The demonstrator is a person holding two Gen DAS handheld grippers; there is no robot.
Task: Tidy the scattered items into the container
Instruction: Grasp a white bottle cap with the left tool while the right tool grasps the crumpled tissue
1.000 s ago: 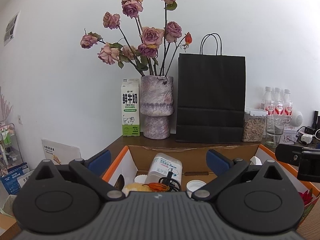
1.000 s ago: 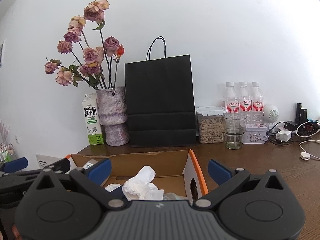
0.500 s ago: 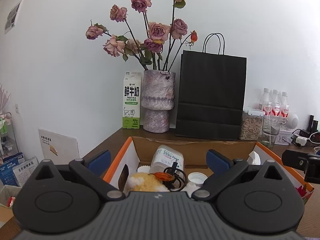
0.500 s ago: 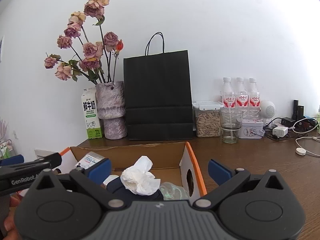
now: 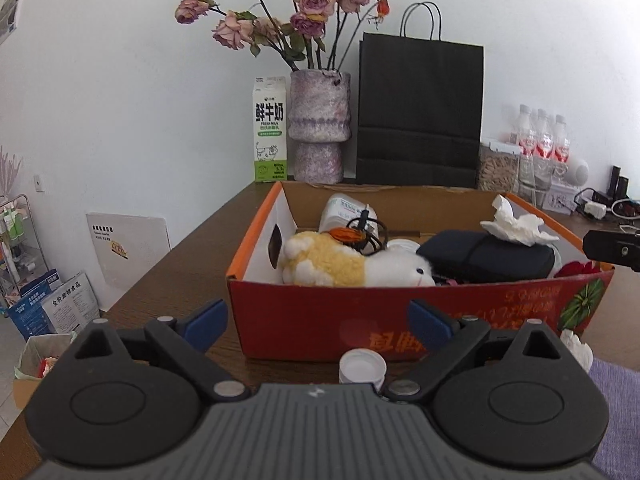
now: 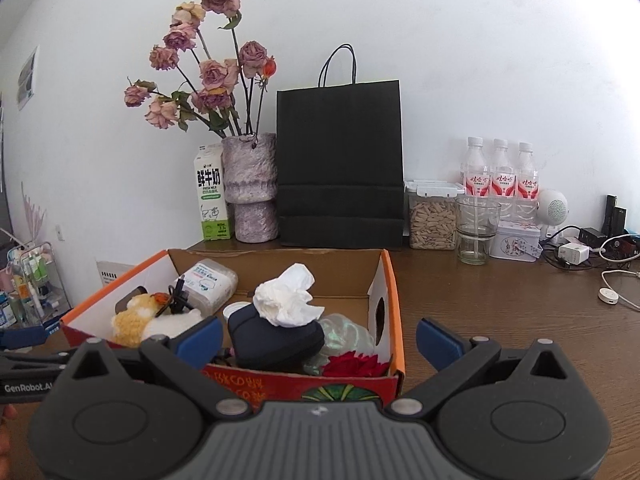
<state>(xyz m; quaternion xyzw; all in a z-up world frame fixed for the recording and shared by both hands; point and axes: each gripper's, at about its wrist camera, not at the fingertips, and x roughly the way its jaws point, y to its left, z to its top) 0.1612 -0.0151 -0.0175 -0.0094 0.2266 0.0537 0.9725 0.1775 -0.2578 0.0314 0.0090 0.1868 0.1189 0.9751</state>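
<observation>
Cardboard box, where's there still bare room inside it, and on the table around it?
Inside the cardboard box, little: plush toy, dark pouch, crumpled tissue and red flower crowd it; only a strip by the back wall. Bare table lies right of the box, before the glass and tin.

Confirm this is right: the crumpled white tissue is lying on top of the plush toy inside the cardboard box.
Not quite. The crumpled white tissue lies on the dark pouch, not the plush toy, inside the cardboard box. The right wrist view shows it.
</observation>
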